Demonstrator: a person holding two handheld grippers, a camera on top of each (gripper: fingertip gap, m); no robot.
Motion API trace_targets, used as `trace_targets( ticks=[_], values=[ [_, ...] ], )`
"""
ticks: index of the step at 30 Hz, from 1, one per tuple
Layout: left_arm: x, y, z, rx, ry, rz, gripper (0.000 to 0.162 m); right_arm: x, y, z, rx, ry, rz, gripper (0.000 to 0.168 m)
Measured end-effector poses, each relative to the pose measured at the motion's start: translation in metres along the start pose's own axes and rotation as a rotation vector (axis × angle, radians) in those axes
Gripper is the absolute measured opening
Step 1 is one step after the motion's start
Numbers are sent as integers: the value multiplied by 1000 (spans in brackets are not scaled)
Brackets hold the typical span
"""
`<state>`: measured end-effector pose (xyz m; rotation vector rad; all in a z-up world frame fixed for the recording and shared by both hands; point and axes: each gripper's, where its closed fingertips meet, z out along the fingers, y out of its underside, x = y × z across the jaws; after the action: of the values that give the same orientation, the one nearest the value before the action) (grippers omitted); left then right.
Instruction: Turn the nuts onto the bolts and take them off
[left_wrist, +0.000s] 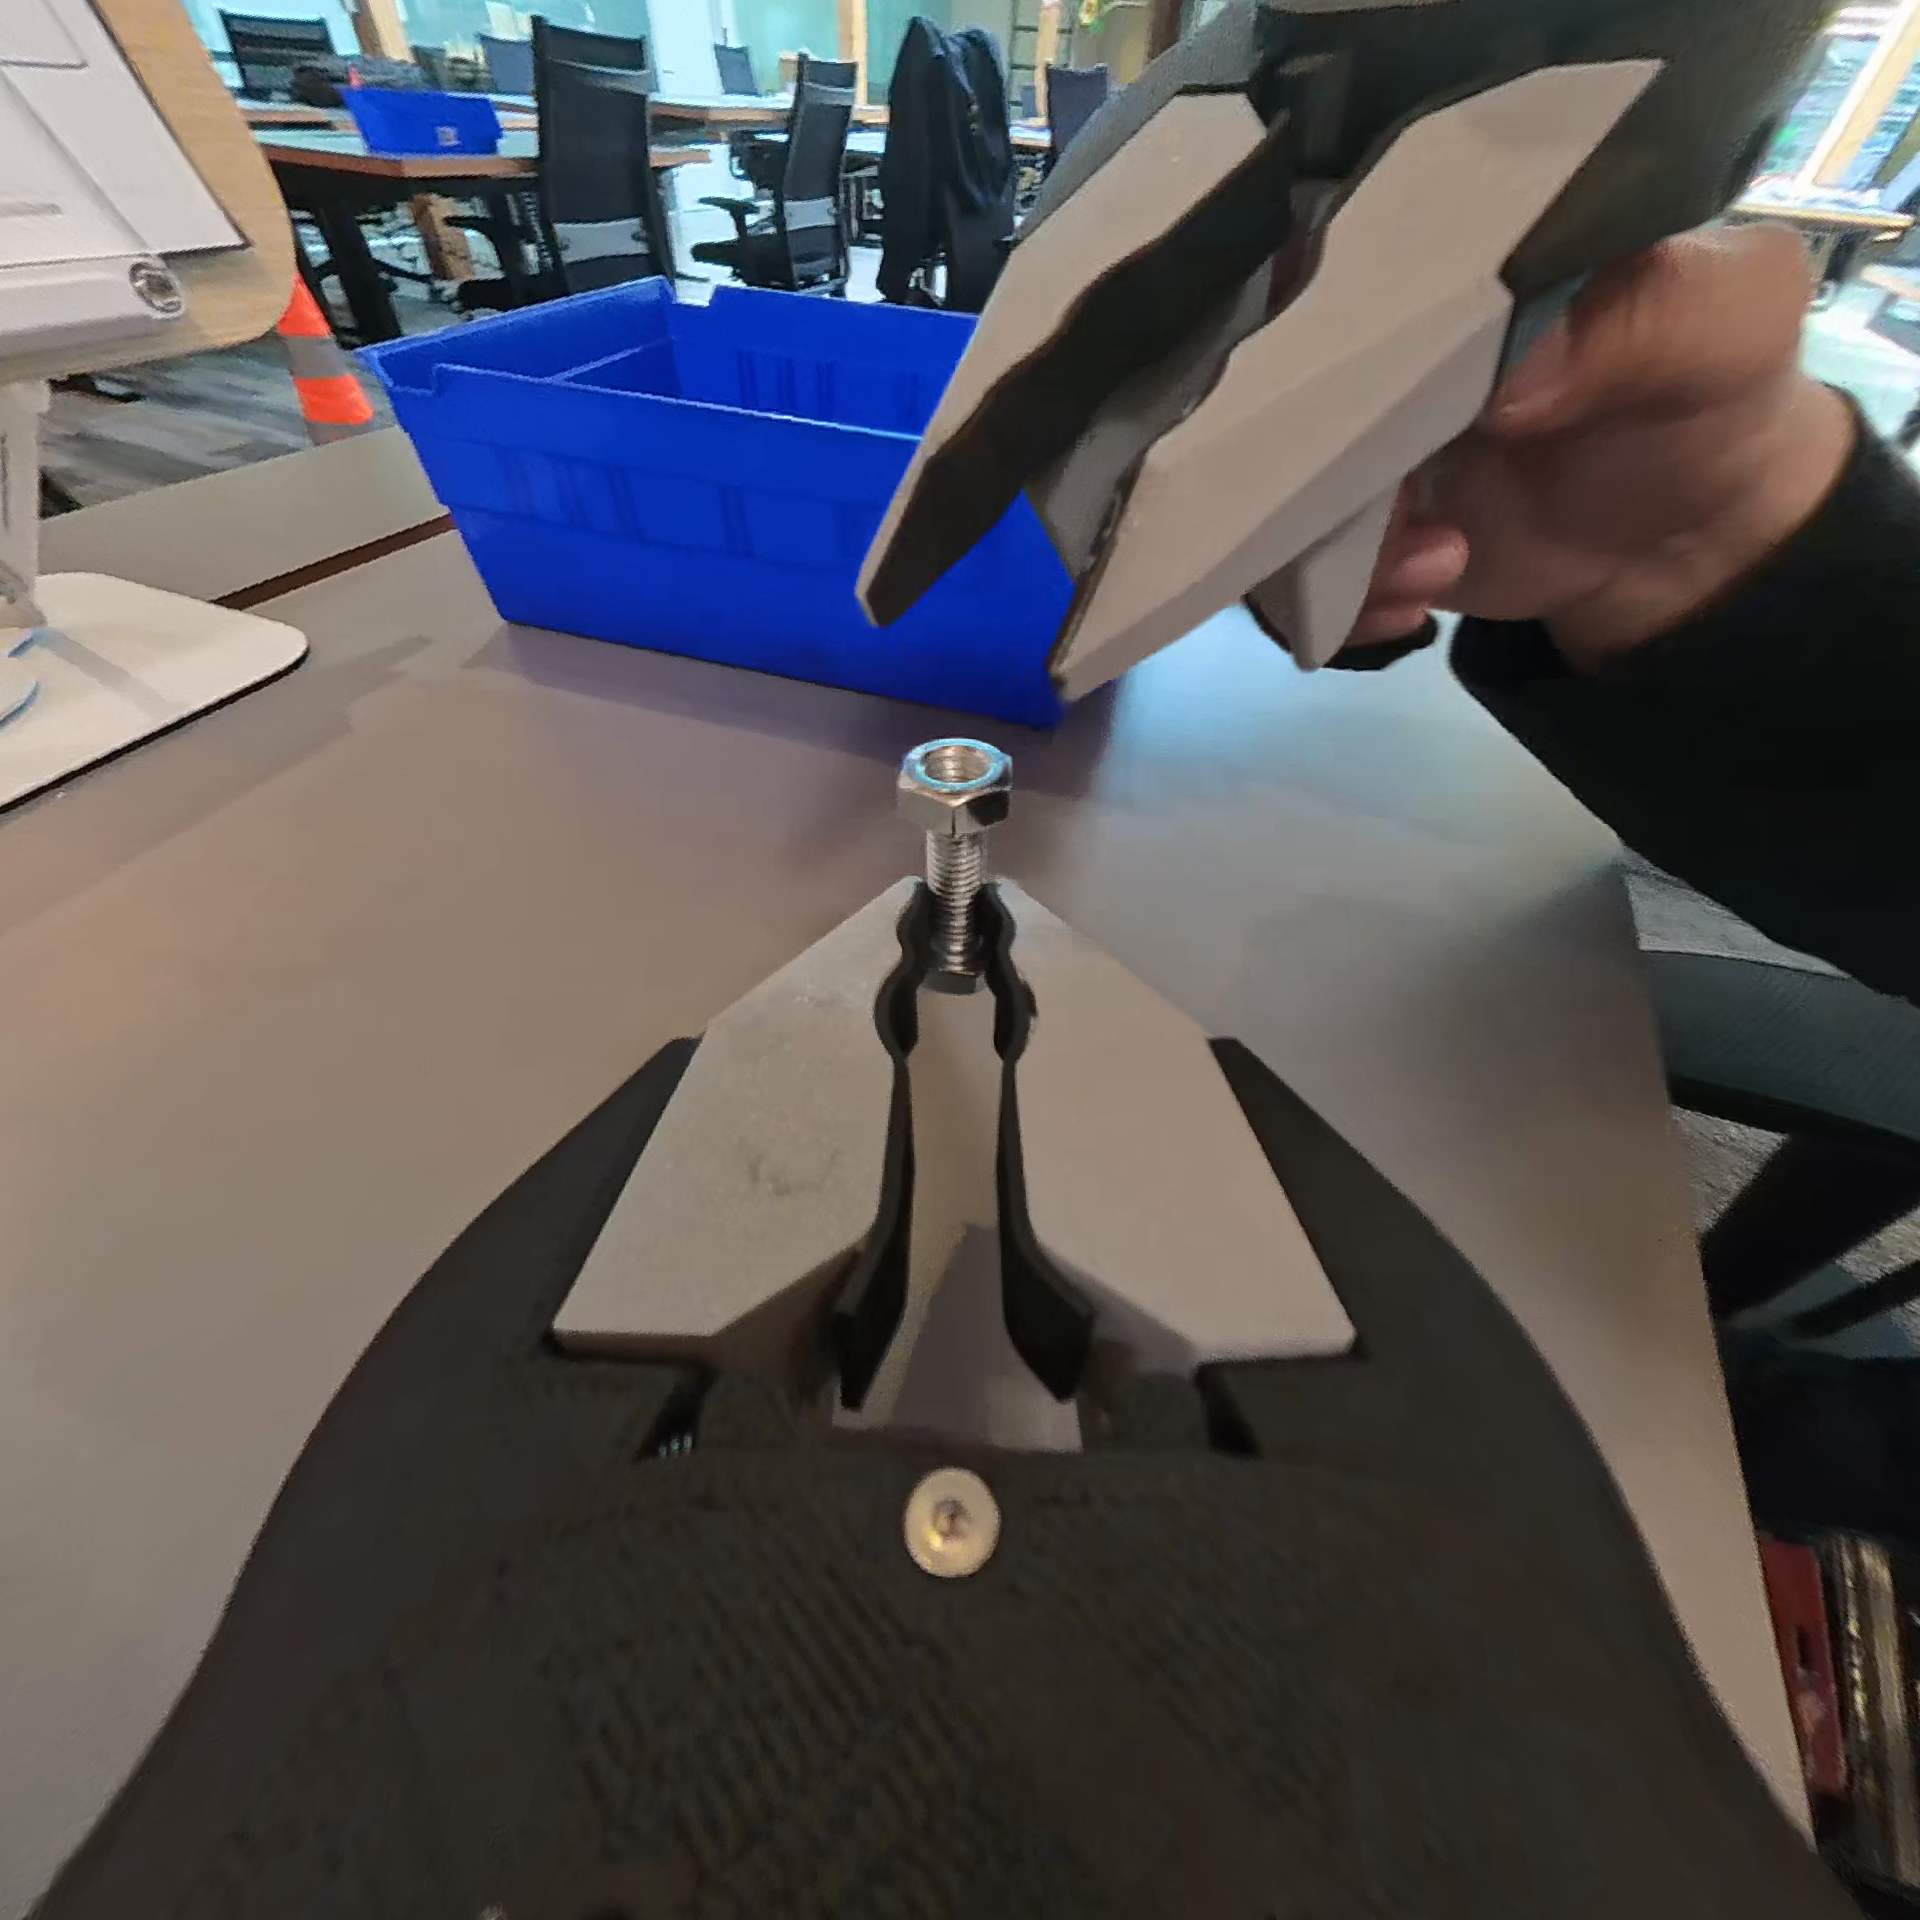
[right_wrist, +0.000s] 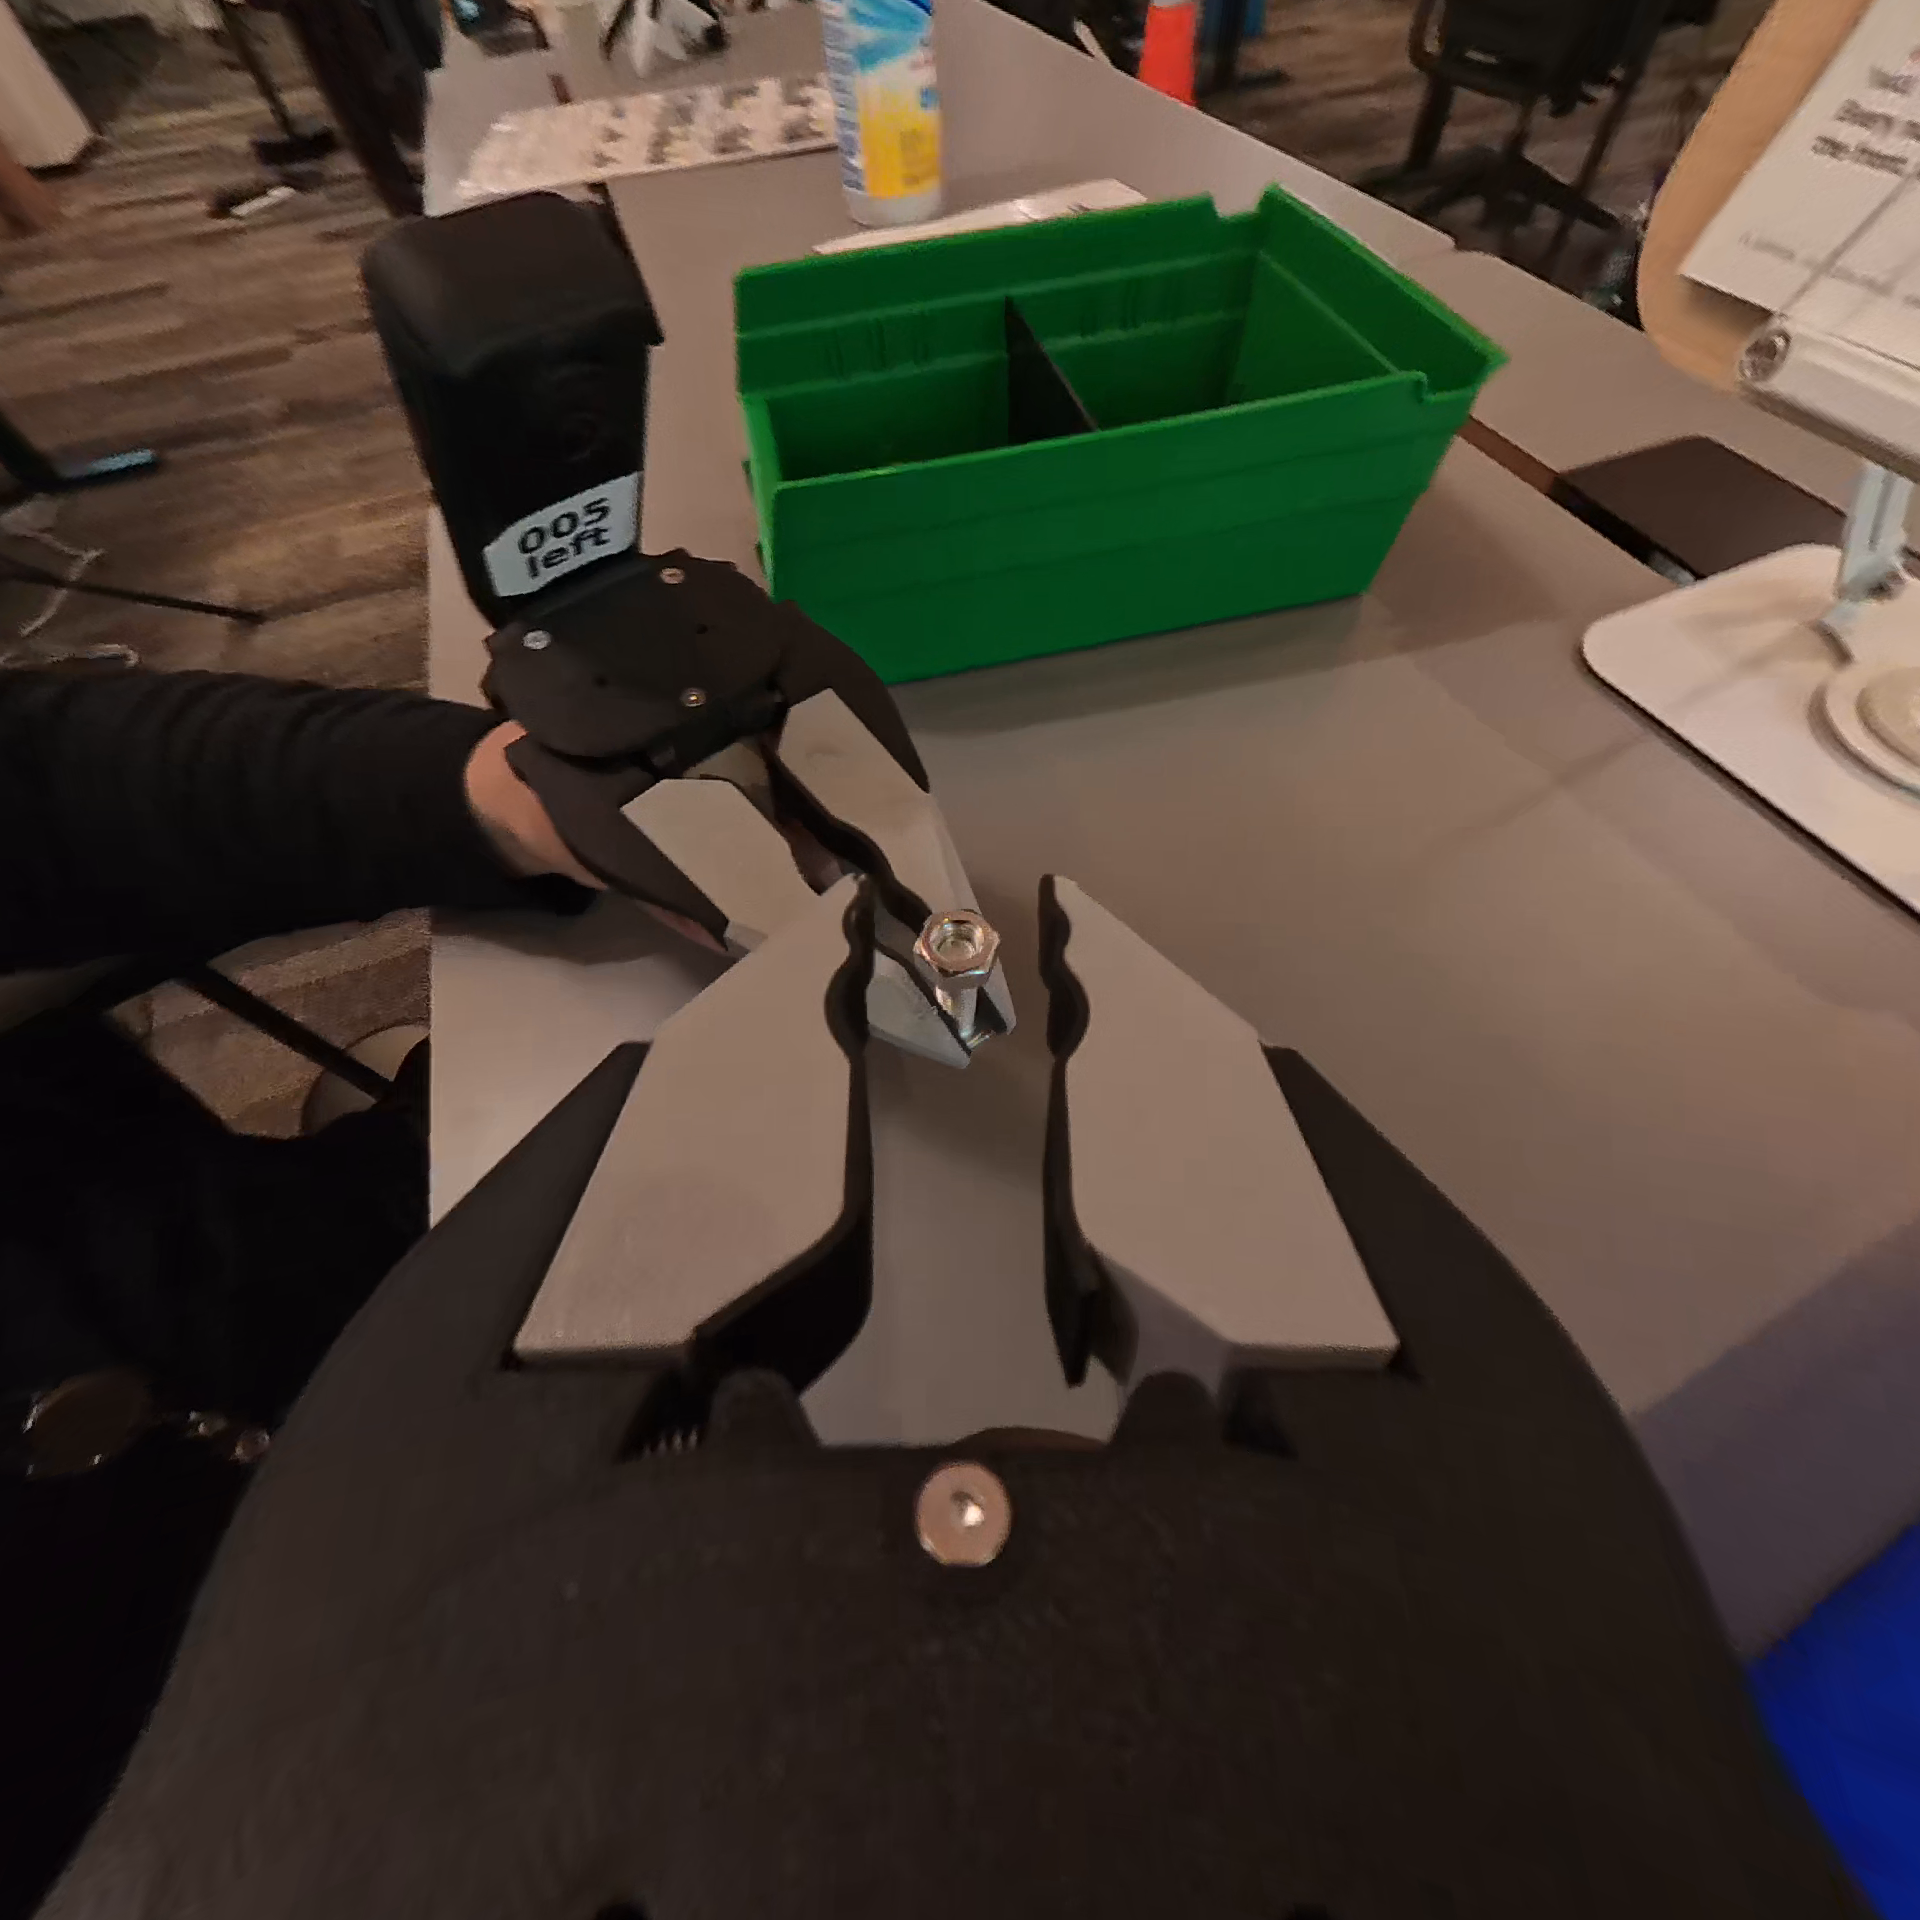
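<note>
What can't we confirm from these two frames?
- Bolt head, left wrist view: sunk between the left tongs; seating hidden.
- How far the nut is threaded: too small in both views.
- Blue bin contents, left wrist view: front wall and right tongs block the floor.
- Green bin floor, right wrist view: hidden by its front wall.

The nut (left_wrist: 954, 779) and the bolt (left_wrist: 953, 914) were shiny silver. The left gripper (left_wrist: 953, 935) had light grey fingers with black wavy edges on a black body. The right gripper (right_wrist: 951, 935) was grey and black too. One bin (left_wrist: 686, 499) was bright blue. The other bin (right_wrist: 1091, 520) was bright green with a black wall inside. The table (left_wrist: 416, 935) was plain grey. A cone (left_wrist: 322, 364) was orange with a grey stripe. The sleeve (right_wrist: 208, 790) was black.
</note>
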<state>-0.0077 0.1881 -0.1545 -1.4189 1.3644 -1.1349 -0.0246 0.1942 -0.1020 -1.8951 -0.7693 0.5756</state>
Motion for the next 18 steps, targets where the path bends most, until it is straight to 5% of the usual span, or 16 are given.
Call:
trace_targets(
  ticks=[18],
  values=[
    [40, -3, -3, 26, 211, 60, 6, -35, 25, -4, -8, -211, -225, 26]
  ],
)
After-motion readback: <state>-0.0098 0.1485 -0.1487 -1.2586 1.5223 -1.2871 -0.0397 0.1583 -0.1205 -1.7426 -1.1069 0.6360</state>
